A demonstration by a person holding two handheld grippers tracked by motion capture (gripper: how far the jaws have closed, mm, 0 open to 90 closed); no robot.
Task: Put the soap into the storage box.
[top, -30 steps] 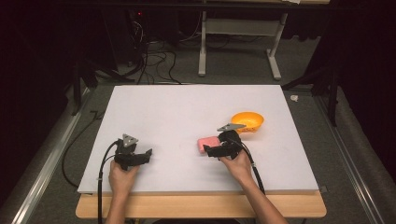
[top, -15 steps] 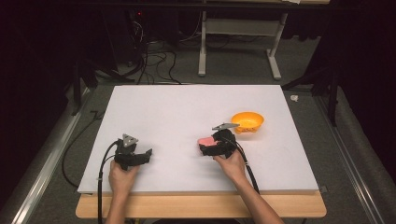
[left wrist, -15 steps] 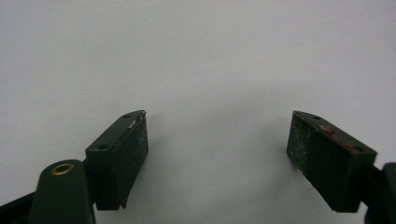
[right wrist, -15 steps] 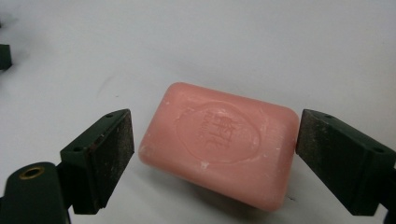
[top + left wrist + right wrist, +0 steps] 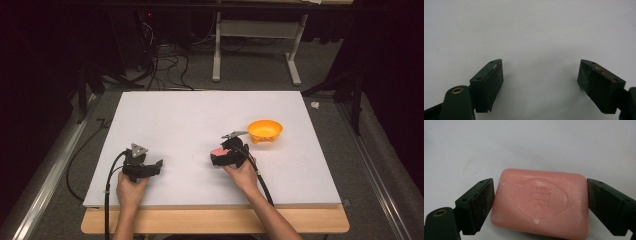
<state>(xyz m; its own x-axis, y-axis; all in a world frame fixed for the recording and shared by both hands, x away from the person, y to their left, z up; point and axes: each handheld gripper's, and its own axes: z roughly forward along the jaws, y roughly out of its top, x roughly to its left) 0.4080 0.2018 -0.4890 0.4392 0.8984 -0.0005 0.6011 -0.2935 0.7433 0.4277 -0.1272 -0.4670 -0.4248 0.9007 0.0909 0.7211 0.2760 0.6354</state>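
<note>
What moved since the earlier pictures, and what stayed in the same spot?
The right gripper slid left across the white table, away from the orange bowl, and its jaws have just been opening. The pink soap now lies between them, the pads standing at its ends; a firm grip cannot be told. The left gripper stayed put, open on nothing, and the bowl did not move.

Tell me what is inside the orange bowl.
From the high view, the orange bowl looks empty: only its orange inside shows. Its near wall hides part of the bottom. The pink soap bar lies on the white table, between the right gripper pads.
</note>
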